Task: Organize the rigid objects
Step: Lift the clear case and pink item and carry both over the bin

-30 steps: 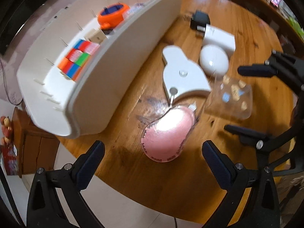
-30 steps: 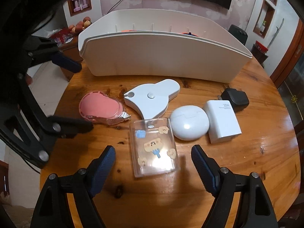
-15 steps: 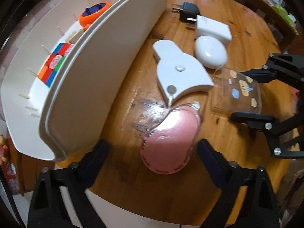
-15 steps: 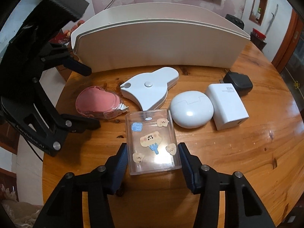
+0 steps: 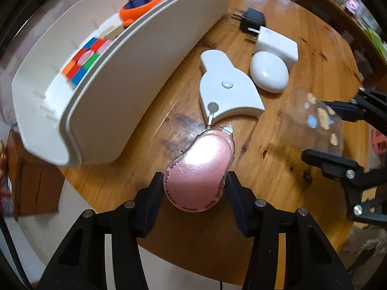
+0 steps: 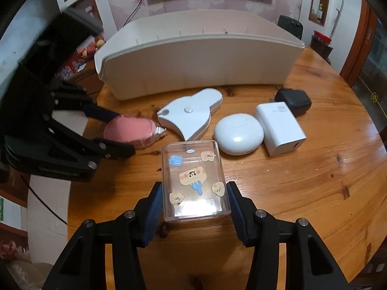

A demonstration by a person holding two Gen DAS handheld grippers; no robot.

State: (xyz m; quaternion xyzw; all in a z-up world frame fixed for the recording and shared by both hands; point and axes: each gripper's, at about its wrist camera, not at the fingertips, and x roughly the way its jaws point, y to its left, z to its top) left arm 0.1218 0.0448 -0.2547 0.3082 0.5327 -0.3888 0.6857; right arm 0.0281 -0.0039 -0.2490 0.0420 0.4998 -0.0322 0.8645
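Right wrist view: right gripper (image 6: pixel 193 213) pinches the clear sticker-decorated plastic box (image 6: pixel 193 181) at lower centre by its flat sides, likely light, rigid, slippery; left gripper (image 5: pixel 193 188), jaws just closing, clamps the pink tape dispenser (image 5: pixel 199 166)

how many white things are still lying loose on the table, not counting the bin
3: the flat white gadget nearest the bin, the oval white case to its right, and the white charger block beside that. Others may be hidden.

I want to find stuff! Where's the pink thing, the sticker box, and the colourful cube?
pink thing (image 5: pixel 198 169): left wrist view, shiny top.
sticker box (image 6: pixel 193 176): right wrist view, front face.
colourful cube (image 5: pixel 83 61): left wrist view, top squares.
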